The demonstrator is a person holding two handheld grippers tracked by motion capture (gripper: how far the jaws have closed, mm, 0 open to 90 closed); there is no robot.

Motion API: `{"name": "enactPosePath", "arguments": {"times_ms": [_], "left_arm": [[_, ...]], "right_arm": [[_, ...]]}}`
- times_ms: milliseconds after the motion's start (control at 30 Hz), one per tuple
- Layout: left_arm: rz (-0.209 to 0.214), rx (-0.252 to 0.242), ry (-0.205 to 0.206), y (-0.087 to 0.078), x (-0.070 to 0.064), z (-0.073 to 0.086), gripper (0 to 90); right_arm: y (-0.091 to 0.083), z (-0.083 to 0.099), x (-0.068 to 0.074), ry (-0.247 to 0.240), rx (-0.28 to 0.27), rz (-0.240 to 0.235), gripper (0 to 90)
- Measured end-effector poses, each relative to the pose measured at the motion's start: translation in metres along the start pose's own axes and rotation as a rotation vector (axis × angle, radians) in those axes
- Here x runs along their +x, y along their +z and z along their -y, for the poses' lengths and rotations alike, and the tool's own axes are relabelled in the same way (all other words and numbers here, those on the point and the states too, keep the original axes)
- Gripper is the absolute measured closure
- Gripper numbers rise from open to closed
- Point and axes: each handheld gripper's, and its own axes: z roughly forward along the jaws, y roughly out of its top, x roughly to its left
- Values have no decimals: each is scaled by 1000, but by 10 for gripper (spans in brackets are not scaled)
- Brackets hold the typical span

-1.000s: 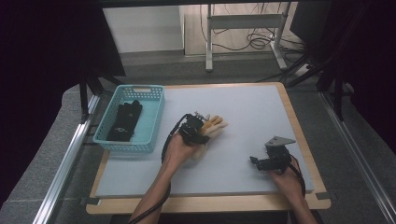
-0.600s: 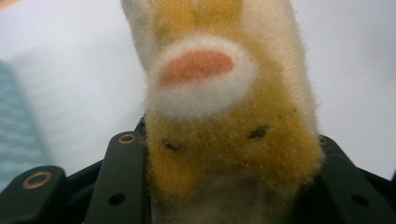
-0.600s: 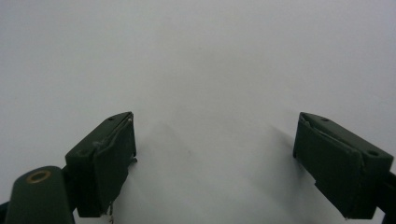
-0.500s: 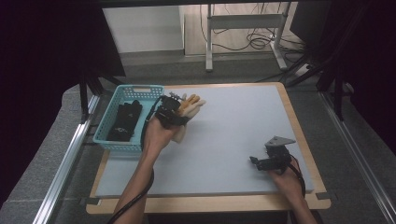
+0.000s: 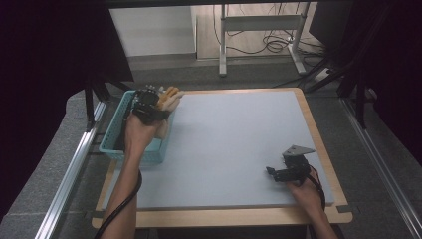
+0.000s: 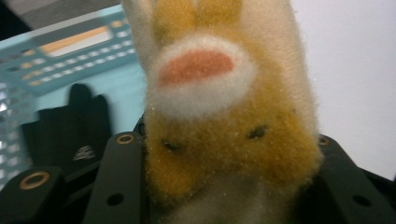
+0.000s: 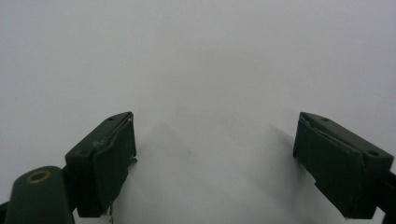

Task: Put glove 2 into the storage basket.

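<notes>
My left gripper [image 5: 155, 102] clamps the fuzzy yellow-and-cream plush toy [image 6: 224, 116] above the light blue plastic basket's [image 5: 115, 145] right rim; my right gripper [image 7: 215, 163] rests spread wide, far right of that basket.

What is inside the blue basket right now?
A black glove lies in the basket. The left claw holds a plush toy above its rim; the arm covers the rest.

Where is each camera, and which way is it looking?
High view: above the table, looking forward and down; both forearms, left gripper, right gripper.
Left gripper view: on the left gripper, facing its plush toy over the teal basket.
Right gripper view: facing bare table between open jaws.
Shared: toy, basket.
</notes>
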Motion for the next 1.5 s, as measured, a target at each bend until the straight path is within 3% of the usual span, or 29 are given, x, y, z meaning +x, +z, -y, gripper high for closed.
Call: {"name": "enactPosePath", "arguments": {"times_ms": [133,267,467,533,633,900,1033,1100,1200,1267,1333,1433,1500], "left_arm": [[-33,11,-46,6,19,5,536],[-56,35,-80,23,34,13,534],[-94,123,-84,53,46,20,529],[-80,151,-91,62,49,21,522],[-96,199,-76,76,48,22,514],[-86,244,-81,105,44,19,493],[-54,244,-103,116,45,14,479],[-36,254,-93,122,41,13,460],[-46,244,-109,123,43,14,408],[-61,242,-123,119,48,15,261],[-63,204,-130,107,52,13,125],[-10,137,-122,86,54,6,102],[-5,107,-104,73,54,2,102]], "right_arm": [[0,0,0,-1,0,0,129],[0,0,0,0,0,0,129],[0,0,0,1,0,-1,129],[0,0,0,1,0,-1,129],[0,0,0,1,0,-1,129],[0,0,0,2,0,-1,129],[0,0,0,2,0,-1,129],[0,0,0,2,0,-1,129],[0,0,0,1,0,-1,129],[0,0,0,1,0,-1,129],[0,0,0,2,0,-1,129],[0,0,0,1,0,-1,129],[0,0,0,0,0,-1,129]]}}
